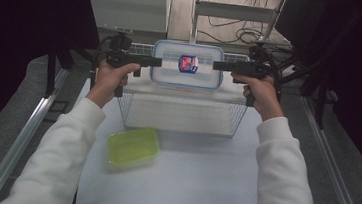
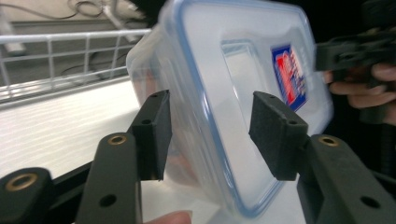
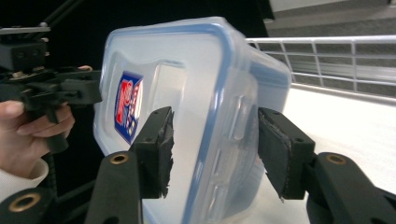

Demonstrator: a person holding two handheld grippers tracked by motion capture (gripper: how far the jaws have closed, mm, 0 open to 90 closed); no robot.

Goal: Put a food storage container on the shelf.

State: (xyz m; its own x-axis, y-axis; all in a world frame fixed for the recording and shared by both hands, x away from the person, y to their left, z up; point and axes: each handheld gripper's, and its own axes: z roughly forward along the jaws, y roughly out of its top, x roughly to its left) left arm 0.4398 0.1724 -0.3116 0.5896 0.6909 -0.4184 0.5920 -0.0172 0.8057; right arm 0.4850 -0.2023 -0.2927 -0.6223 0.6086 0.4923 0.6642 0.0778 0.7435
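A clear plastic container (image 1: 171, 73) with a blue-rimmed lid and a red and blue label (image 1: 188, 63) lies at the far end of a wire basket (image 1: 127, 108). My left gripper (image 1: 158, 62) reaches in from its left end and my right gripper (image 1: 216, 65) from its right end. In the left gripper view the jaws of the left gripper (image 2: 208, 135) straddle one end of the container (image 2: 224, 70), with a gap at the lid side. In the right gripper view the right gripper (image 3: 212, 149) likewise stands open around the other end of the container (image 3: 187, 70).
A lime-green lidded box (image 1: 133, 147) sits on the white table (image 1: 186, 183) just in front of the basket's near left corner. Metal rails run along both sides of the table. Cables and a frame lie beyond the far edge.
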